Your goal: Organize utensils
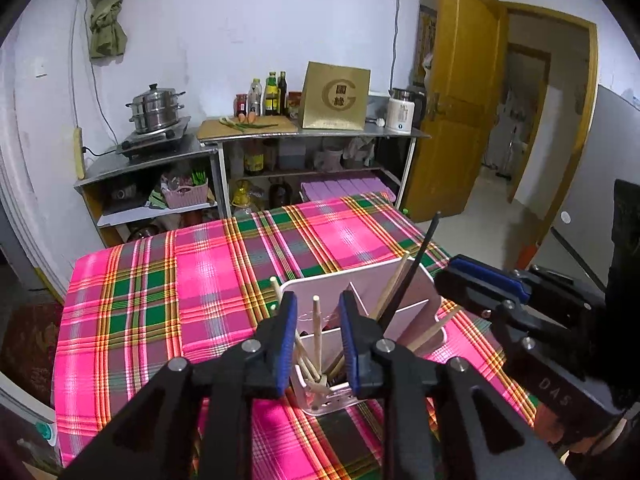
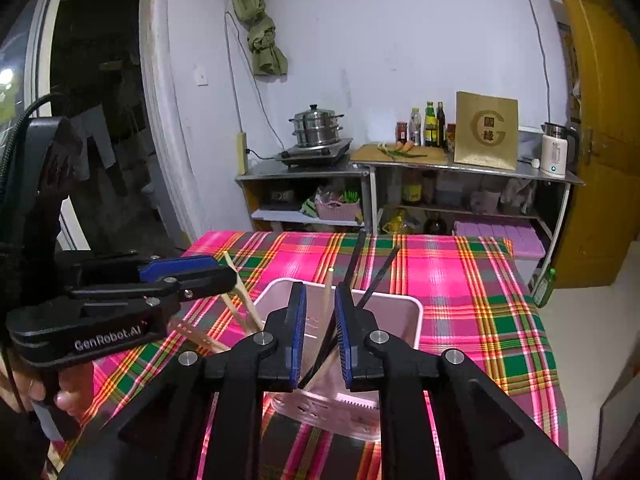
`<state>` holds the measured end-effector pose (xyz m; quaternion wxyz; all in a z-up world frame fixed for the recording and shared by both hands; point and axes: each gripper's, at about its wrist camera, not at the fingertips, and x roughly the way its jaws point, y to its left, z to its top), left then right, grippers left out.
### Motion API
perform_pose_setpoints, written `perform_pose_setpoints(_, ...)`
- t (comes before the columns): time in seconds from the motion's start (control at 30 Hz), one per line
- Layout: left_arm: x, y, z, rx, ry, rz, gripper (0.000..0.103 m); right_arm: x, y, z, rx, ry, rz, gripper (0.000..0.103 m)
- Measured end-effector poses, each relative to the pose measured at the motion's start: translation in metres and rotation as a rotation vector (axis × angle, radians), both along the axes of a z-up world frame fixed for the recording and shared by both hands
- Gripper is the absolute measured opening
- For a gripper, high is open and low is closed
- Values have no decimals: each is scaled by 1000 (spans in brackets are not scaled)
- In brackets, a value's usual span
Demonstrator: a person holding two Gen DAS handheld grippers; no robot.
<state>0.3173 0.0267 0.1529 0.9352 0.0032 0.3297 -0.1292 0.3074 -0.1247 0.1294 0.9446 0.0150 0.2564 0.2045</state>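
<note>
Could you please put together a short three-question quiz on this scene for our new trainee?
1. True or false: the pink holder lies tipped over on the plaid tablecloth.
2. What colours are the chopsticks in the holder? A) all black B) wooden and black C) all metal
3. Is anything pinched between the right gripper pads?

Key:
1. False; it stands upright.
2. B.
3. No; a wooden chopstick stands in the gap, unpressed.
</note>
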Motion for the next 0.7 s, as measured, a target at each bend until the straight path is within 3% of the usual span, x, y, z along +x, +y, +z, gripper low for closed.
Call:
perform_pose_setpoints(0.43, -80, 11, 21, -41, -110, 30, 30, -70, -25, 16, 34, -61, -13, 16)
perform_pose_setpoints(0.7, -141, 10, 2, -64, -159, 41, 37, -132, -34, 10, 30, -101, 2, 17)
